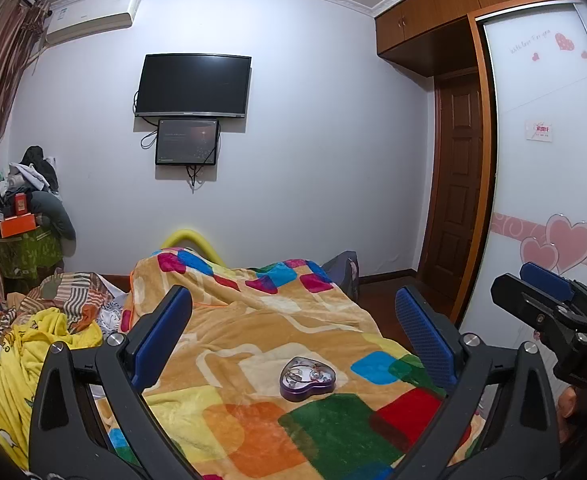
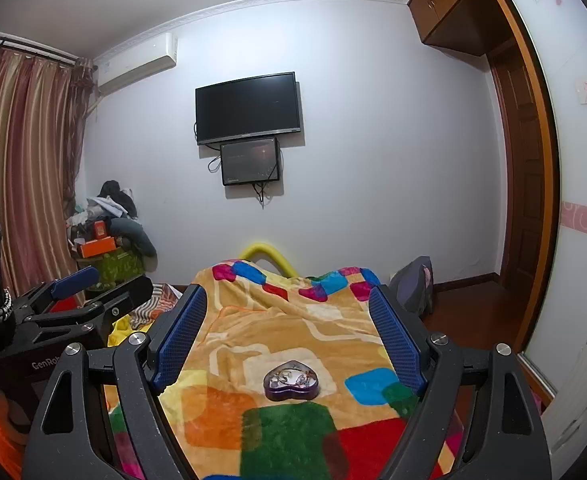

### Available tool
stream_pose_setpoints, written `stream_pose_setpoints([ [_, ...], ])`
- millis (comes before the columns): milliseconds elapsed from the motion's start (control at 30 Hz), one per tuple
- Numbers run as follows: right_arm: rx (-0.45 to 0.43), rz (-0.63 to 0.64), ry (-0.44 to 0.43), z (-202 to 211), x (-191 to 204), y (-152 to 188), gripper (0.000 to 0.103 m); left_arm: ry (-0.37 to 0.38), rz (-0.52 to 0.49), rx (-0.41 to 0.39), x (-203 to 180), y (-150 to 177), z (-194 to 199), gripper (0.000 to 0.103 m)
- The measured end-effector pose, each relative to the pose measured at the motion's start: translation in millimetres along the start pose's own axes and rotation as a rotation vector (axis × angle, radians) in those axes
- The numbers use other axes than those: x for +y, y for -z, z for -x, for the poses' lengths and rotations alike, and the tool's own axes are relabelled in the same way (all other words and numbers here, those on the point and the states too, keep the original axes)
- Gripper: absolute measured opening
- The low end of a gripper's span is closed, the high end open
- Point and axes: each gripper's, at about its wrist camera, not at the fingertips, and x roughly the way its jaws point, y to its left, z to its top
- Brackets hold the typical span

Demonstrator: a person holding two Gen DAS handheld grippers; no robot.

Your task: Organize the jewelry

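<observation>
1. Location of the task item: a purple heart-shaped jewelry tin (image 1: 307, 378) lies lid-off on the colourful fleece blanket (image 1: 253, 336) covering the bed. In the left wrist view it sits at about 5 o'clock from frame centre; in the right wrist view (image 2: 292, 380) it sits at about 6 o'clock. Small silvery jewelry pieces (image 1: 305, 373) lie inside; individual items are too small to identify.

2. Jaw state, left gripper (image 1: 293, 332): the jaws stand wide apart and grip nothing. The tin lies ahead of and between the blue pads, well clear of both.

3. Jaw state, right gripper (image 2: 291, 334): the jaws are likewise spread wide and empty, with the tin ahead and between the pads, touching neither.

4. Orientation: the long axis of the tin runs across the bed, roughly 9 o'clock to 3 o'clock in both views. The two lobes of the heart face 12 o'clock, toward the far wall; the tip points to about 6 o'clock, toward the grippers.

5. Hazard, soft support: the blanket is plush and creased. Downward pressure on one rim would probably tip the tin and spill its contents.

6. Hazard, fine parts: the pieces appear small and tangled. Wide pads are likely to lift several at once or drop one into the fleece, where it would be hard to find.

7. Hazard, interference: both grippers face the same tin side by side. A simultaneous approach risks collision.
</observation>
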Motion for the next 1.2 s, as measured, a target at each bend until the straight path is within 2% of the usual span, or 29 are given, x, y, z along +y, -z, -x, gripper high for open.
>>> stream_pose_setpoints([
  [1200, 0.021, -0.016, 0.007, -4.3, -3.6, 0.7, 0.081, 0.042, 0.005, 0.003, -2.0, 1.0, 1.9, 0.102],
])
